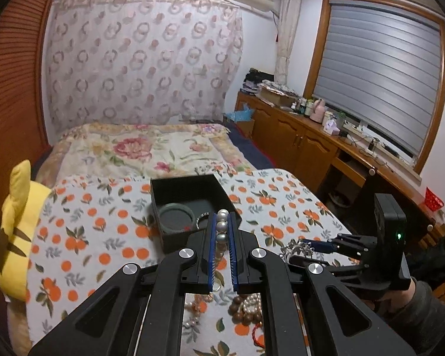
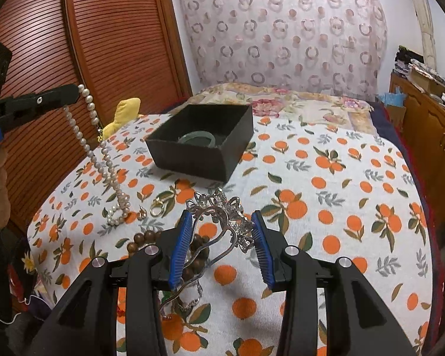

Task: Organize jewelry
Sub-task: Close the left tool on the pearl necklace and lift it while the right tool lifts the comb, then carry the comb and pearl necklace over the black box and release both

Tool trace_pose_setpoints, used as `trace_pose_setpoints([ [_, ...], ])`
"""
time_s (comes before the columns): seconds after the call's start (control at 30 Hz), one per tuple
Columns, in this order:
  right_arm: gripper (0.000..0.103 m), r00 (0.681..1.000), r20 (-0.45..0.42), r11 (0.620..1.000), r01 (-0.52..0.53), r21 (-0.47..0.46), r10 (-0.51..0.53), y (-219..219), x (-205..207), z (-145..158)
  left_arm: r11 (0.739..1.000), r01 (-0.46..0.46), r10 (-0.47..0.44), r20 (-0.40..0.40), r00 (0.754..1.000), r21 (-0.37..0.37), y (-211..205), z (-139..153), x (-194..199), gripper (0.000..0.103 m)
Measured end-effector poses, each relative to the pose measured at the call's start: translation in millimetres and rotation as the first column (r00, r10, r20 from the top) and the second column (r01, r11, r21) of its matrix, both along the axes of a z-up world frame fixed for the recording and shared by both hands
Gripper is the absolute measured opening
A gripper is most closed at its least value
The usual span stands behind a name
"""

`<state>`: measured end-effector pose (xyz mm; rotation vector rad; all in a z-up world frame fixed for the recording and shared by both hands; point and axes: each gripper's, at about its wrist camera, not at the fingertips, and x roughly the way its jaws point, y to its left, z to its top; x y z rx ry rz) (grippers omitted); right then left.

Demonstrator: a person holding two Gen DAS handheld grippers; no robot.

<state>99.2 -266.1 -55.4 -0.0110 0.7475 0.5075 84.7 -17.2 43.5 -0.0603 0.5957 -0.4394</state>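
Observation:
My left gripper (image 1: 222, 231) is shut on a pearl necklace (image 1: 221, 225). In the right wrist view it (image 2: 74, 93) holds the necklace (image 2: 101, 154) up at the left, the strand's lower end resting on the cloth. My right gripper (image 2: 219, 231) is closed on a silver hair ornament (image 2: 222, 216) just above the cloth; it also shows in the left wrist view (image 1: 302, 247). An open black box (image 2: 204, 145) sits ahead with a green bangle (image 2: 197, 139) inside; the left wrist view (image 1: 190, 204) also shows a ring (image 1: 201, 218) in it.
Brown wooden beads (image 2: 142, 238), gold rings (image 2: 157, 206) and more pearls (image 1: 252, 299) lie on the orange-print cloth (image 2: 341, 207). A yellow plush toy (image 1: 17, 231) sits at the left edge. A wooden cabinet (image 1: 311, 145) runs along the right, a slatted door (image 2: 74, 44) on the left.

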Motion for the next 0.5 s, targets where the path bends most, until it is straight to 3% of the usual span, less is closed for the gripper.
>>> trace_pose_setpoints([
  [0.5, 0.044, 0.995, 0.092, 0.999, -0.046, 0.021, 0.044, 22, 23, 48, 0.998, -0.059, 0.055, 0.114, 0.992, 0.037, 3, 66, 31, 0.007],
])
